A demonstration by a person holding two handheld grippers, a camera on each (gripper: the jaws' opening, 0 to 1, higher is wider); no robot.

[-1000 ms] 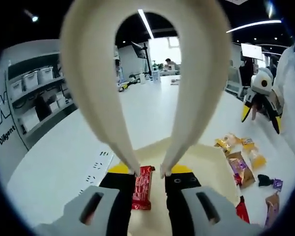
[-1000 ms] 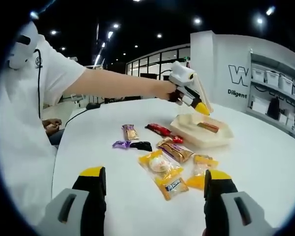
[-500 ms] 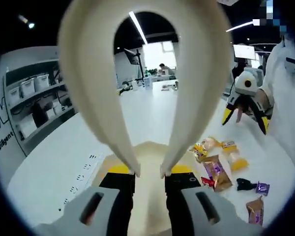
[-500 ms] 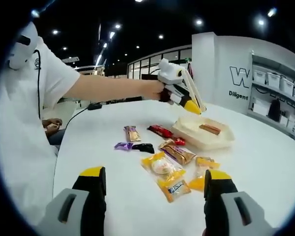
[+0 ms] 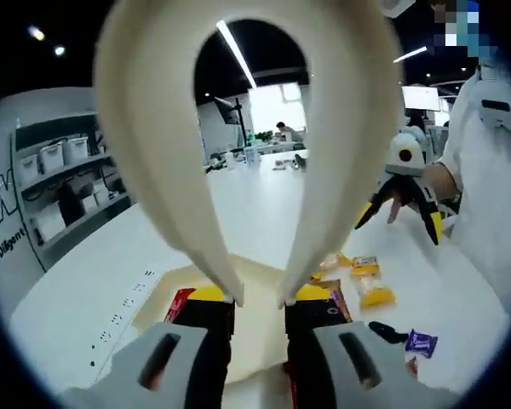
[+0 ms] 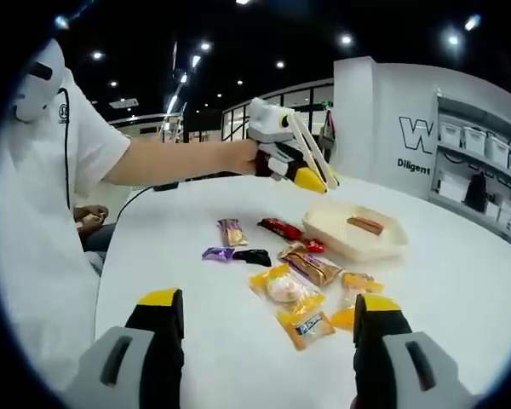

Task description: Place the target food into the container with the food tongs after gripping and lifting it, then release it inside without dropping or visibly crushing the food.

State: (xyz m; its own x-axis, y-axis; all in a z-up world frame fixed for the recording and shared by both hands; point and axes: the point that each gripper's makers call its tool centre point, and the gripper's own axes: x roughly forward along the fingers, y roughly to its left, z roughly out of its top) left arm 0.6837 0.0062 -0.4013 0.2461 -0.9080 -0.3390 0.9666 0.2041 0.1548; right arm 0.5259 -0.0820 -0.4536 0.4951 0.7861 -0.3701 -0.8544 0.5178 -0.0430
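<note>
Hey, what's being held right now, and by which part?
The left gripper clamps the cream plastic food tongs near their two tips, and the tongs themselves carry no food. The right gripper is open and holds nothing.

Container [image 5: 255, 281] mostly behind tongs [image 5: 238, 145]

cream tongs [image 5: 238, 153], cream container [image 6: 358, 232] holding red-brown bar [image 6: 365, 225], yellow packets [image 6: 294, 307], purple wrapper [image 6: 214, 253], white table [image 6: 460, 281]

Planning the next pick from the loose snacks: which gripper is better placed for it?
Left, probably. The left gripper already holds the food tongs above the snack packets near the container; the right gripper is open, without a tool.
</note>
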